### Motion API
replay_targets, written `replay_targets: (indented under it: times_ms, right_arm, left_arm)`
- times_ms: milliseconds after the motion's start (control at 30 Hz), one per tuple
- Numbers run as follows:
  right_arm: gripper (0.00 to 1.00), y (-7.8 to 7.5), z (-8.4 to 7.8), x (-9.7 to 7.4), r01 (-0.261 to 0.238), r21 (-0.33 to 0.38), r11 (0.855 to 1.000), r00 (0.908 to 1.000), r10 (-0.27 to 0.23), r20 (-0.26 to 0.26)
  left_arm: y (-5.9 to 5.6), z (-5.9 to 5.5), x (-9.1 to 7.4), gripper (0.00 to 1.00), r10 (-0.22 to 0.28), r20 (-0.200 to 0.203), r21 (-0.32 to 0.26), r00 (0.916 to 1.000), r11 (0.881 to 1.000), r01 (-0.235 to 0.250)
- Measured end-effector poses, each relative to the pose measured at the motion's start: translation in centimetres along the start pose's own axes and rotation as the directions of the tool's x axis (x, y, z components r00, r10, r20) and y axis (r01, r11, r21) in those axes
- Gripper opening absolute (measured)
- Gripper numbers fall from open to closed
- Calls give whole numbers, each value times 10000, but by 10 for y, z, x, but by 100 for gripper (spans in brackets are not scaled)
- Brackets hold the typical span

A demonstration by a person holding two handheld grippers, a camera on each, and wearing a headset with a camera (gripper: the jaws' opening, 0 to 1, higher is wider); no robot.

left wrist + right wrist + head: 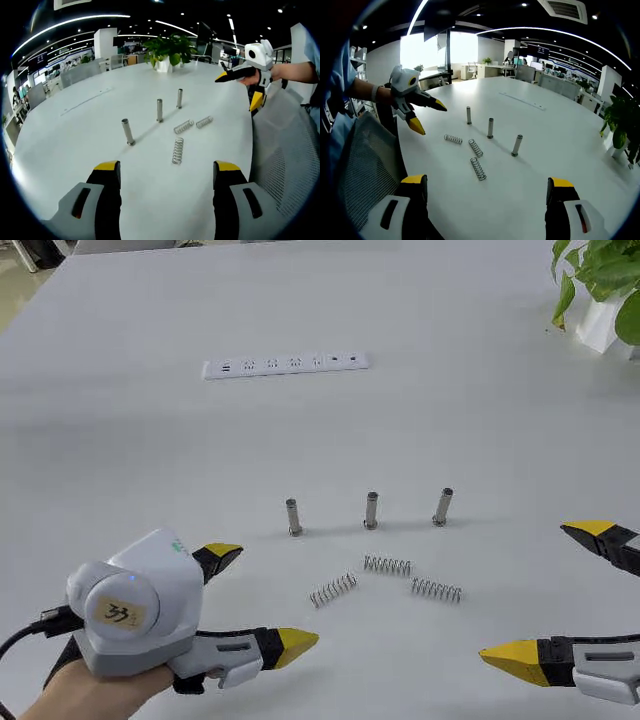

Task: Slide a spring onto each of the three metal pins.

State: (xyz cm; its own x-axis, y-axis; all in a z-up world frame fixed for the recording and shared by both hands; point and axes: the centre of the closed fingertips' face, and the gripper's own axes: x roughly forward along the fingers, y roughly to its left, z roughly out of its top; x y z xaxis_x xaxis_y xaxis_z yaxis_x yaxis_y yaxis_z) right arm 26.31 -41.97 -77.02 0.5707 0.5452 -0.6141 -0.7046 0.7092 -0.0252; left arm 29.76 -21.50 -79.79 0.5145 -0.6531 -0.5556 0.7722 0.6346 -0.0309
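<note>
Item: three springs, loose, laid flat on the table [150,440]; none is yet fitted on a pin.
- The near spring [333,590] is found just ahead of the left hand-held gripper [272,595], in line with the gap between its jaws. Its long axis runs nearly along that gripper's reach.
- The far spring [436,589] is found ahead of the right hand-held gripper [527,590], slightly to its left.
- The middle spring [387,565] is set further out, between both.
- The three pins [371,510] are stood upright in a row beyond the springs.

Both grippers are held with jaws wide apart, and nothing is carried. The left is judged nearer its spring.
</note>
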Motion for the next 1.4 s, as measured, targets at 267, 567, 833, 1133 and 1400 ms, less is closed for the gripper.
replay_targets:
  times_ms: [267, 567, 833, 1133, 1400]
  right_arm:
    - [99, -1, -4, -2, 53, 120, 9999, 10000, -52, -77]
    - [99, -2, -7, -4, 125, 208, 9997, 9999, -122, -114]
    - [99, -4, -12, -7, 226, 343, 9992, 9996, -221, -163]
    - [99, -5, -16, -9, 319, 509, 9982, 9993, -309, -195]
    - [99, -4, -17, -9, 333, 570, 9978, 9993, -324, -169]
  left_arm:
    - [-6, -1, 15, 57, -409, -236, 163, 9989, 9990, 413]
    - [-10, -3, 29, 30, -891, -460, -204, 9950, 9959, 883]
    - [-11, -10, 40, 21, -1054, -742, -265, 9917, 9943, 1037]
    - [-16, -15, 49, 14, -1284, -1002, -310, 9866, 9916, 1259]
    - [-14, -17, 51, 9, -1168, -1069, -304, 9874, 9930, 1141]
